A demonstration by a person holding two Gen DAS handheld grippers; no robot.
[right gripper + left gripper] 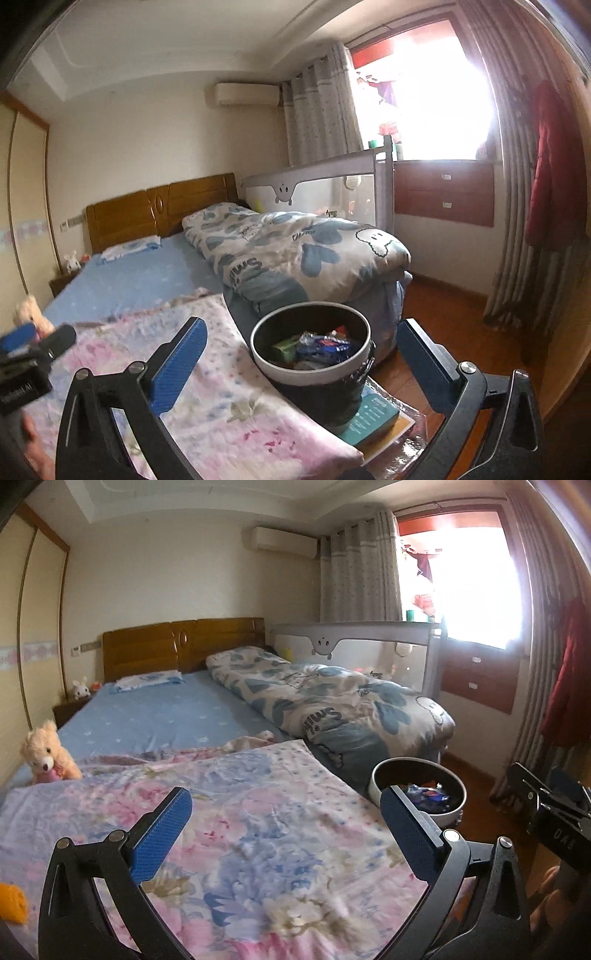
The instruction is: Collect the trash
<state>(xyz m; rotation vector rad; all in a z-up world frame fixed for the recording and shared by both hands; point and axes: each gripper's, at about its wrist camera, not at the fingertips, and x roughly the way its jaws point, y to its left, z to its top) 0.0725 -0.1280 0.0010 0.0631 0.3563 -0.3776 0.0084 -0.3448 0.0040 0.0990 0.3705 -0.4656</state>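
I am standing at the foot of a bed, a two-finger tong in each hand, and both tongs are spread wide with nothing between their blue pads. My left gripper (286,834) hangs over a floral pink and blue blanket (258,812) that covers the near end of the bed. My right gripper (303,363) points at a round trash bin (310,354), dark inside with a pale rim, which stands just beside the bed's corner on a green book (373,417) lying on the wooden floor. The bin already holds crumpled wrappers (321,349), blue, red and green. In the left view a small orange thing (13,902) sits at the blanket's near left edge; I cannot tell whether it is trash or a toy. A tan teddy bear (46,755) sits further up on the left, and a folded heart-print quilt (325,701) lies along the right side. I judge that most of the collecting is done and the step now is checking for leftovers. To do it well I should sweep slowly across the blanket's folds, approach any scrap from above with the pads apart, and pinch only the scrap, not the cloth beneath.
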